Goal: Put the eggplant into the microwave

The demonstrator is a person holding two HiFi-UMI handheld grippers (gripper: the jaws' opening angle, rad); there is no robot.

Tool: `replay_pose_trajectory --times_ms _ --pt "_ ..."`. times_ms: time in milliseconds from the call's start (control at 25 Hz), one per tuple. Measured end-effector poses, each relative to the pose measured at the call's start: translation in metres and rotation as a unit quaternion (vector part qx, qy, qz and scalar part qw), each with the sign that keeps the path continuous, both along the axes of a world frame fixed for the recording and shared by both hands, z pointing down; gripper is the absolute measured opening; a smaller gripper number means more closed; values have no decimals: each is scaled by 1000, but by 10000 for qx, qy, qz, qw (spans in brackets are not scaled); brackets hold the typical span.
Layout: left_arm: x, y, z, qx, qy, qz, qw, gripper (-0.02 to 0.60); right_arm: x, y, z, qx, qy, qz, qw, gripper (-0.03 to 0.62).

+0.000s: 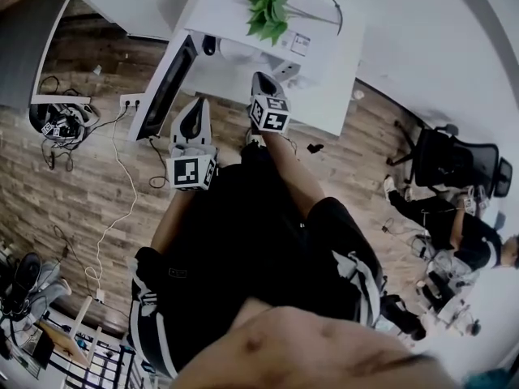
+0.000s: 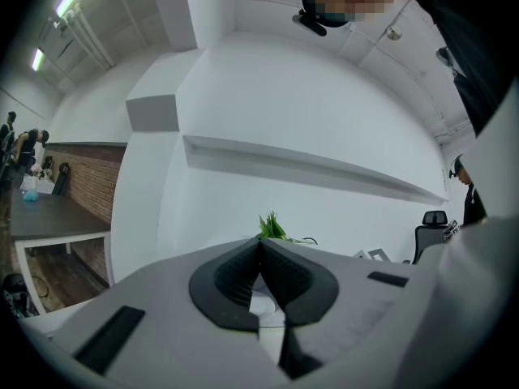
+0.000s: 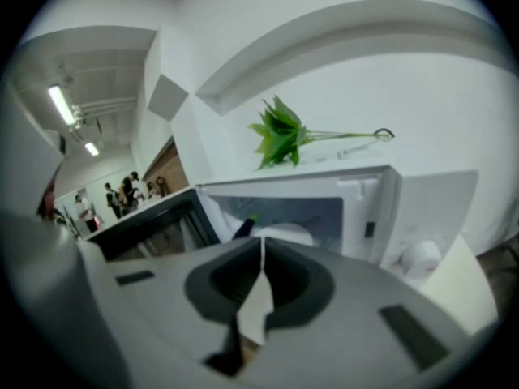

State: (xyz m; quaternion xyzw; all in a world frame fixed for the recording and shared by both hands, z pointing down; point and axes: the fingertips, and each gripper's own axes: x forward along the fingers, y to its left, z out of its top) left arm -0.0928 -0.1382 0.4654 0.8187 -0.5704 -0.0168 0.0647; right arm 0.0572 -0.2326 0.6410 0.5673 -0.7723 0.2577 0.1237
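The white microwave [image 3: 369, 217] stands with its door [image 3: 154, 225] swung open to the left. Inside, the dark purple eggplant [image 3: 242, 226] with a green stem end lies beside a white plate. My right gripper [image 3: 261, 241] hangs just in front of the opening, shut, with nothing between its pads. In the head view the right gripper [image 1: 261, 79] points at the microwave [image 1: 235, 10] and the left gripper [image 1: 195, 110] sits beside the dark door [image 1: 166, 83]. The left gripper [image 2: 259, 245] is shut and empty, pointing level at a white wall.
A green plant [image 1: 269, 10] lies on top of the microwave. Cables [image 1: 113, 209] run over the wood floor at the left. An office chair [image 1: 450, 160] and a seated person [image 1: 462, 233] are at the right. Several people [image 3: 122, 193] stand far off.
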Motion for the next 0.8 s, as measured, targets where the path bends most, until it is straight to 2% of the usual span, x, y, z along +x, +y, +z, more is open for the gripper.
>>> replay_pose_trajectory --times_ms 480,800 --pt "4 2 0 16 15 75 10000 32 -15 51 -69 744 -46 -319 9967 35" --pt "6 2 2 -10 25 144 9999 32 -21 65 -90 932 -113 -475 9945 32"
